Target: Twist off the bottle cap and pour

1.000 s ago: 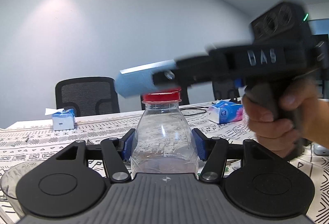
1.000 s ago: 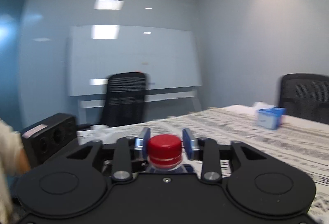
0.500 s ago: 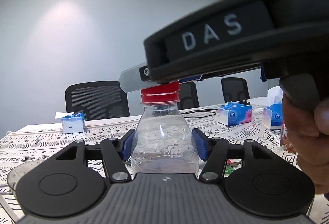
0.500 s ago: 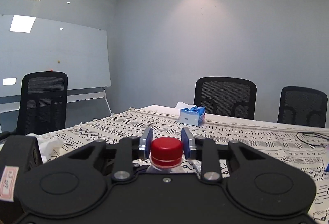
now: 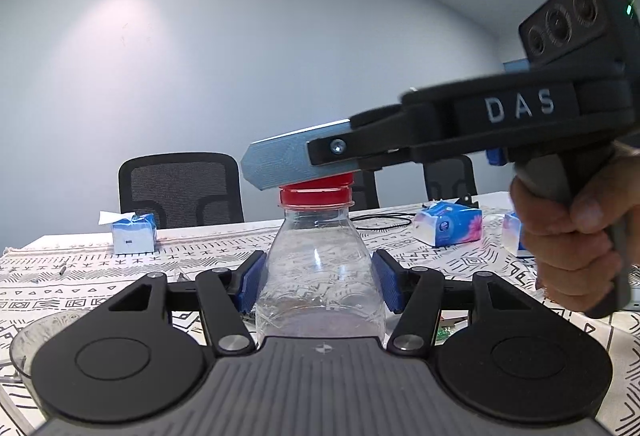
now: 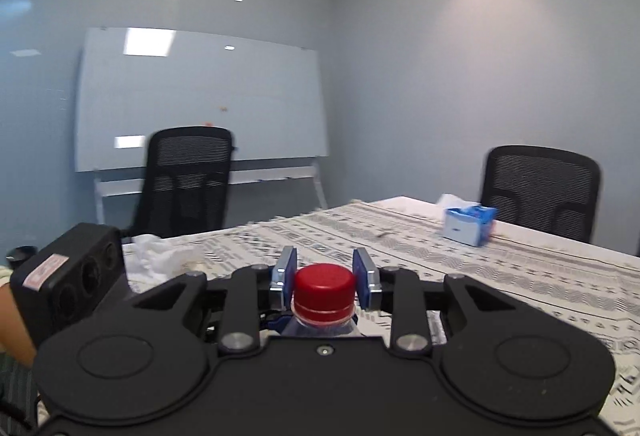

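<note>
- A long table under a white cloth with black geometric print (image 5: 72, 290) fills a pale blue room, black mesh office chairs (image 5: 182, 189) along its far edge.
- The clear plastic bottle (image 5: 320, 276) stands near, pinched at its body by the left gripper (image 5: 320, 282).
- The right gripper (image 6: 325, 278) clamps the bottle's round red cap (image 6: 324, 286).
- Blue tissue boxes (image 5: 134, 238) sit well behind; a clear plastic bowl (image 5: 28, 348) sits near left.

Clear plastic bottle (image 5: 320, 276) stands upright over the patterned tablecloth (image 5: 80, 284), looking almost empty, its red screw cap (image 6: 325, 286) still seated on the neck, above the red ring.
</note>
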`<state>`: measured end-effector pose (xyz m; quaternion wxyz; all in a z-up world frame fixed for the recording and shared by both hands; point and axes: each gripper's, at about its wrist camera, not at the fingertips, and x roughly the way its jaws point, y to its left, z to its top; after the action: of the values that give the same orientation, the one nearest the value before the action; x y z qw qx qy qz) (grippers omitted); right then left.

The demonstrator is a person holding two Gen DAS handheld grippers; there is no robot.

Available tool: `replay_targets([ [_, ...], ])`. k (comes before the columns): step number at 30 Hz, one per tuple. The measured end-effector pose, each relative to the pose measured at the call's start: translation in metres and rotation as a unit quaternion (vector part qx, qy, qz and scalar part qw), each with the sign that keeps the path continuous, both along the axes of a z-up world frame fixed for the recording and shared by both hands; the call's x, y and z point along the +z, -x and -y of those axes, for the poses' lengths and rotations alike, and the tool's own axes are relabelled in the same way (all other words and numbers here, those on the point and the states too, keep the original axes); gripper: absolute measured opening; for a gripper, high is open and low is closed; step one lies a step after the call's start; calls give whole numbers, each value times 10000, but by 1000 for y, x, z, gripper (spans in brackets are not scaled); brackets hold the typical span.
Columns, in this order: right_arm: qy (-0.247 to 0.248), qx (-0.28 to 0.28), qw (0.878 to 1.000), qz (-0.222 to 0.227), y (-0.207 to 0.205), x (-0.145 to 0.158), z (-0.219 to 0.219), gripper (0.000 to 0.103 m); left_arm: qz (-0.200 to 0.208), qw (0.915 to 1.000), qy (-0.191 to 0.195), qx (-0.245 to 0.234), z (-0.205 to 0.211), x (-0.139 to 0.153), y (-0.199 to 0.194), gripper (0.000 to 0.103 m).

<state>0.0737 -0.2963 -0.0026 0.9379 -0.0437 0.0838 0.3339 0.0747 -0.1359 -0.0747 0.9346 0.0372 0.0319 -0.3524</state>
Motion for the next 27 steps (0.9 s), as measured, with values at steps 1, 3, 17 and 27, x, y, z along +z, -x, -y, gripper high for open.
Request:
replay_targets([
  [1,-23,164,9999,22,-1,-1,4,32,18,10000,-6,-11,0,0,1,54],
  [3,-87,521,9986,62,-4,-2,13,32,44,10000,9,-24,0,0,2,53],
  [17,-206,441,9988,49,5,8,23,51,-34,10000,74,-9,-2,-1,-2,54],
  [27,-74,-1276,9918,53,38,9,-21,64,-298,9985,-325,316,9,-7,-5,60],
])
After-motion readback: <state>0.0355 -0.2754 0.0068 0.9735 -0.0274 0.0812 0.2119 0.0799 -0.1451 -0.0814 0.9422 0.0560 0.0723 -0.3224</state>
